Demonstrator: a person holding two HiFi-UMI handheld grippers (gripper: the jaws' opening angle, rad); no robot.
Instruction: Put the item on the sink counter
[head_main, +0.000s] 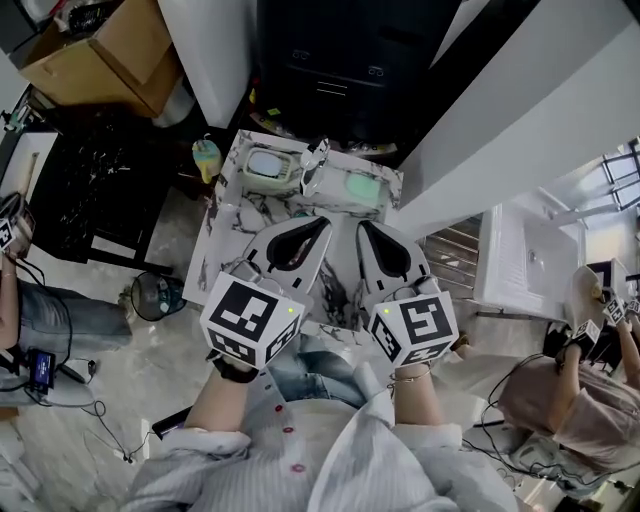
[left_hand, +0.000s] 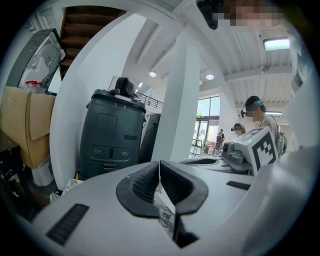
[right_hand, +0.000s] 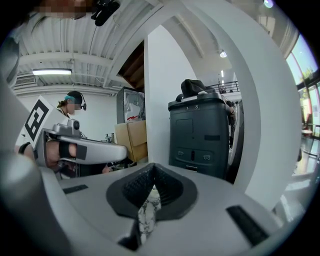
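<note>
A small marble-patterned counter (head_main: 228, 222) lies below me in the head view. At its far end stand a pale oval dish (head_main: 264, 165) and a mint-green rectangular dish (head_main: 363, 188), with a white and chrome fitting (head_main: 315, 156) between them. A yellow-green bottle (head_main: 206, 157) stands at the far left corner. My left gripper (head_main: 321, 226) and right gripper (head_main: 363, 227) hover side by side over the counter's middle. Both are shut with nothing between the pads. In the left gripper view the left gripper (left_hand: 160, 167) shows its pads meeting, and the right gripper (right_hand: 153, 172) does the same in its own view.
A dark grey bin-like unit (left_hand: 113, 134) stands beyond the counter, with a white curved pillar (right_hand: 165, 100) beside it. A cardboard box (head_main: 101, 48) sits far left, a black basket (head_main: 156, 296) on the floor at left. Other people stand at both sides.
</note>
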